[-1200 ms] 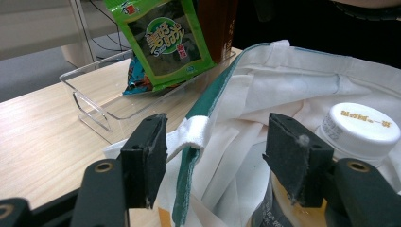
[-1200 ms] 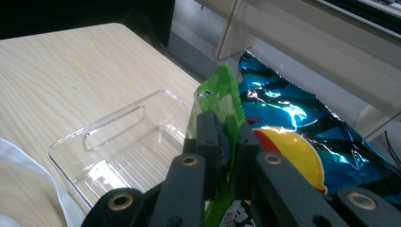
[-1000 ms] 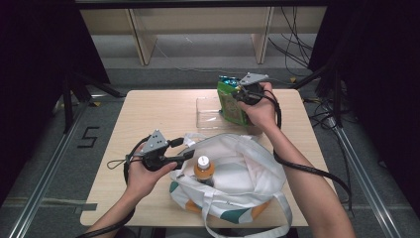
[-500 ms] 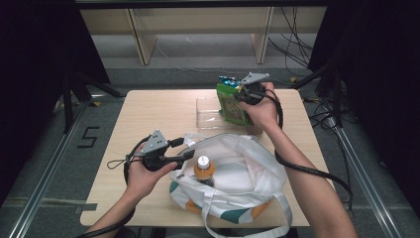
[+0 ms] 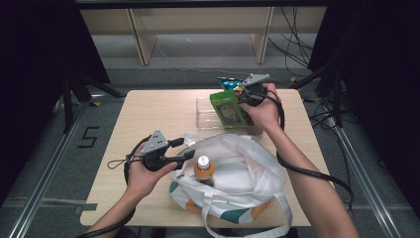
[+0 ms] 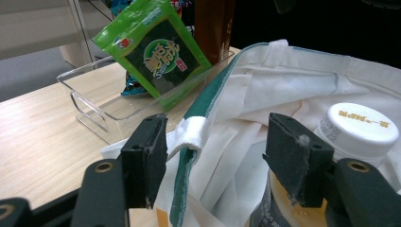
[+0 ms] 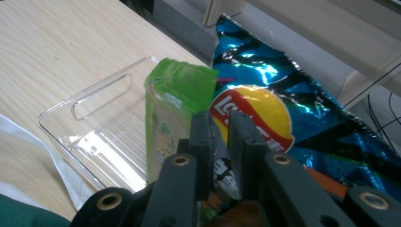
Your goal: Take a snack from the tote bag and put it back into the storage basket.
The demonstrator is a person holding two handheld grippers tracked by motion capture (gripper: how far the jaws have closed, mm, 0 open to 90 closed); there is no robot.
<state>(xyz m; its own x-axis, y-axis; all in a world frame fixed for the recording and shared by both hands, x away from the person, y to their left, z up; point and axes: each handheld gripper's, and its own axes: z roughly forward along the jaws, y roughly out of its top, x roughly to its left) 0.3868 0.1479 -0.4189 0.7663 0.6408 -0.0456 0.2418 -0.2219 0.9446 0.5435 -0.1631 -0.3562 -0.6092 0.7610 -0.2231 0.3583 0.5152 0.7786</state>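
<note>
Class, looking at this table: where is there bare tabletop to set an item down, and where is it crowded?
Free: the table left of the clear tray and beyond the left gripper. Crowded: the tote bag holding the bottle, and the tray's green packet.

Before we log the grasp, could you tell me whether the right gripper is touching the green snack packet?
Touching: in the right gripper view, the right gripper pinches the green snack packet's edge.

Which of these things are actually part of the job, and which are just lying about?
In use:
- green snack packet, pinched by the right gripper
- white tote bag, its rim between the left gripper's open jaws
- clear plastic tray holding the snacks
- bottle standing in the bag

Lying about:
- blue crisp bag in the tray, untouched
- cables on the floor
</note>
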